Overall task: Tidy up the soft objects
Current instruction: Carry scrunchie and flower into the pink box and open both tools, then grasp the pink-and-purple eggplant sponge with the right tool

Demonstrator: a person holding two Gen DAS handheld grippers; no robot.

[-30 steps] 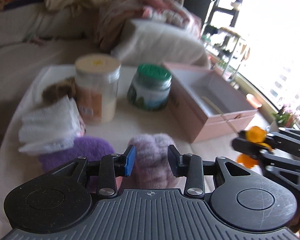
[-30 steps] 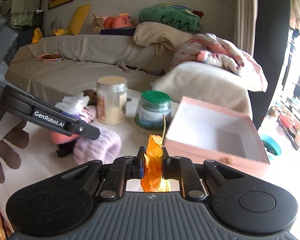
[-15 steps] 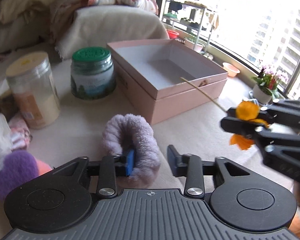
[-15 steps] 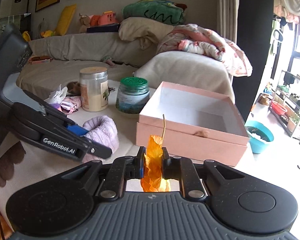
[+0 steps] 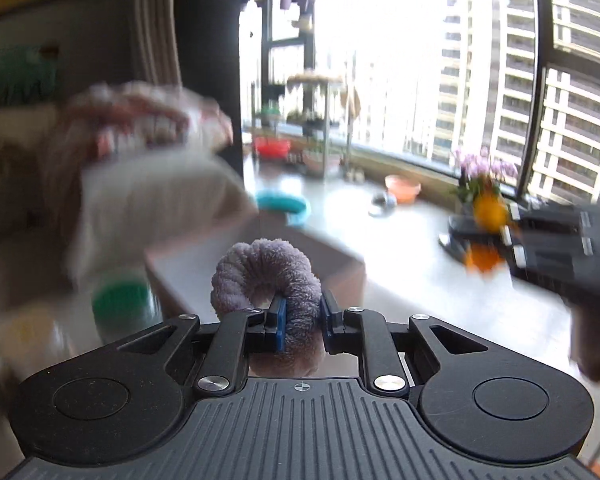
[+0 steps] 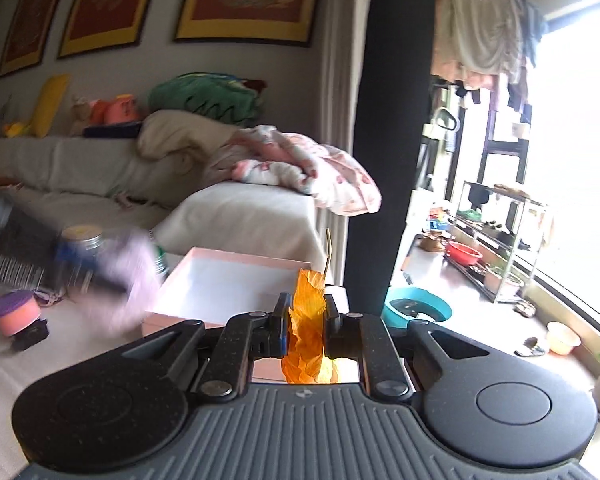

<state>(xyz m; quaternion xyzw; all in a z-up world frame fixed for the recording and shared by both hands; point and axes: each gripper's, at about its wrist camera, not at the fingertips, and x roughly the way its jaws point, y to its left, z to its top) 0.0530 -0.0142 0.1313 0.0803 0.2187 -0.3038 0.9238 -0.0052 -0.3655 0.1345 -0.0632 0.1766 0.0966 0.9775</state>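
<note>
— Behind our grippers we see a grey sofa point(image 6: 72, 168) piled with bedding and a bright window point(image 5: 480, 60). What does our left gripper point(image 5: 302, 326) hold?

— Its jaws pinch a fuzzy lilac ring-shaped scrunchie point(image 5: 266, 276), raised over the near corner of the open pink cardboard box point(image 6: 236, 280).

— And our right gripper point(image 6: 305, 324)?

— It is pressed together on a crinkled orange fabric flower point(image 6: 308, 336) with a thin stem, above the box's near edge.

No readable text, labels or numbers anywhere
</note>
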